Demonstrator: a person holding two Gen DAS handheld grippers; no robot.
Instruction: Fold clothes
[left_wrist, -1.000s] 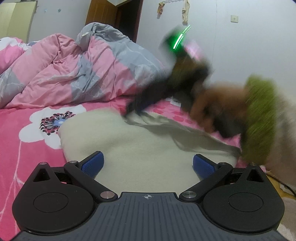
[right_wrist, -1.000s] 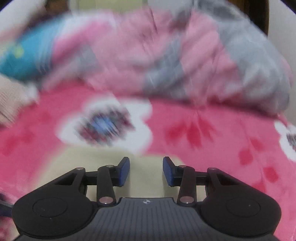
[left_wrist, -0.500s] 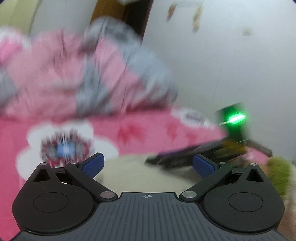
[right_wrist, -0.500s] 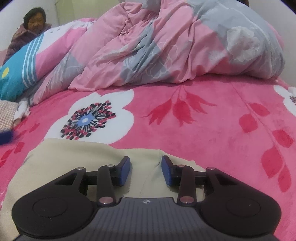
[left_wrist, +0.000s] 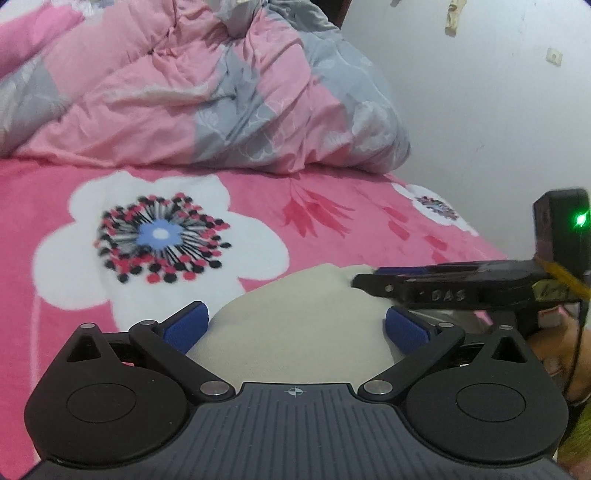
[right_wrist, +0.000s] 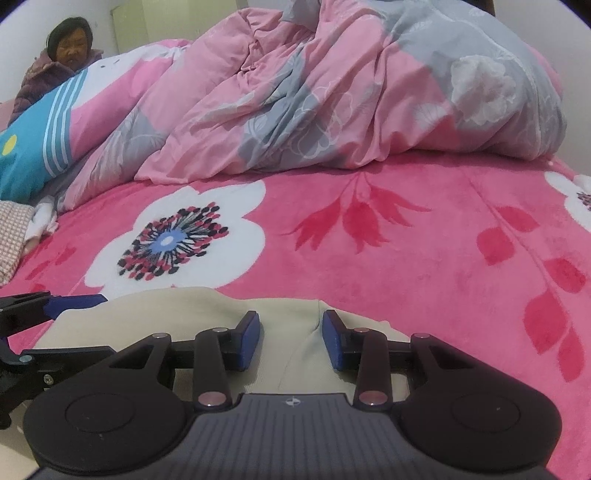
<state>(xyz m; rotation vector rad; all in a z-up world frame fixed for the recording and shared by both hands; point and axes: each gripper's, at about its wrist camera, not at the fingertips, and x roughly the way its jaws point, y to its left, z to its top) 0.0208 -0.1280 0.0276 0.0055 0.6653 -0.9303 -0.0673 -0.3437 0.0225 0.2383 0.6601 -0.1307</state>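
A cream-coloured garment (left_wrist: 303, 314) lies flat on the pink flowered blanket (left_wrist: 332, 221), low in the middle of both views, its far edge just short of the big white flower with the blue centre (right_wrist: 173, 240). In the right wrist view a soft fold or seam runs up the cloth between the blue pads. The left gripper (left_wrist: 295, 326) hangs over the near part of the garment with its jaws spread wide and nothing between the pads but the cloth lying below. The right gripper (right_wrist: 291, 339) sits at the garment's far edge, jaws partly apart, the pads not pressing on the cloth as far as I can see; in the left wrist view it shows side-on at the right of the frame, a green light on its body. The left gripper's blue pad pokes in at the lower left of the right wrist view. Beyond the blanket a rumpled pink and grey duvet (right_wrist: 332, 99) fills the upper frame. At upper left a person (right_wrist: 55, 66) in a dark padded jacket sits behind a blue and pink pillow (right_wrist: 44, 140). A checked cloth (right_wrist: 13, 236) lies at the left edge.
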